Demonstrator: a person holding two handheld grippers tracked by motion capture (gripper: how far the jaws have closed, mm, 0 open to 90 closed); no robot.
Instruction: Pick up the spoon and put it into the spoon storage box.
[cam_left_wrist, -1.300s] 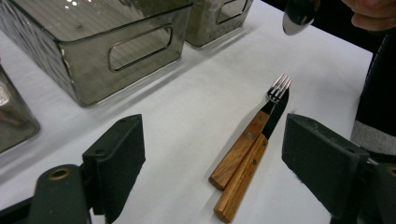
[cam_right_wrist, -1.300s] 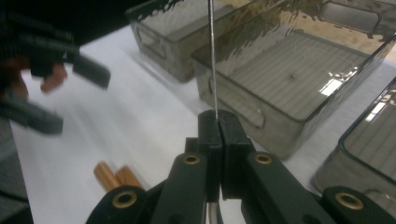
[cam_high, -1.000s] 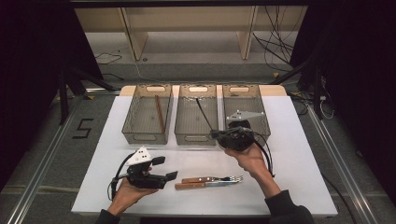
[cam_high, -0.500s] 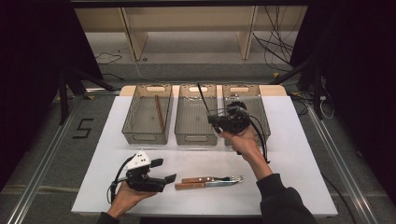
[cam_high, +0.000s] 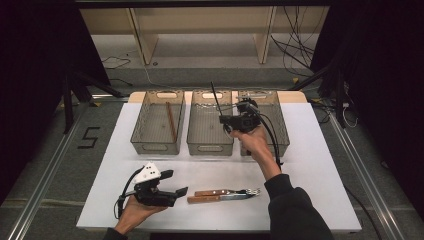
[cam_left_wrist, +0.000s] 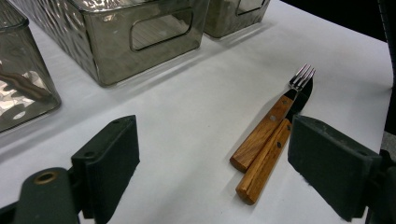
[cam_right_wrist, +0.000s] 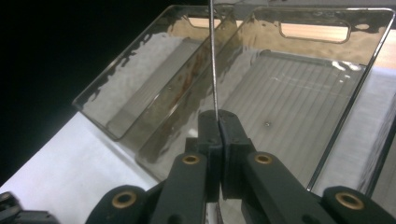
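My right gripper (cam_high: 223, 119), clamped on a thin rod (cam_high: 215, 98), hangs over the middle bin (cam_high: 210, 148); my left gripper (cam_left_wrist: 212, 163) gapes, empty, the fork (cam_left_wrist: 273, 120) just ahead.

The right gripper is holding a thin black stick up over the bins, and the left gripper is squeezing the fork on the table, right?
Not quite. The left gripper isn't squeezing the fork. The left gripper view shows its jaws wide open, and the fork lies on the table untouched, next to another wooden-handled piece. The rest is right: the right gripper pinches the thin black stick above the bins.
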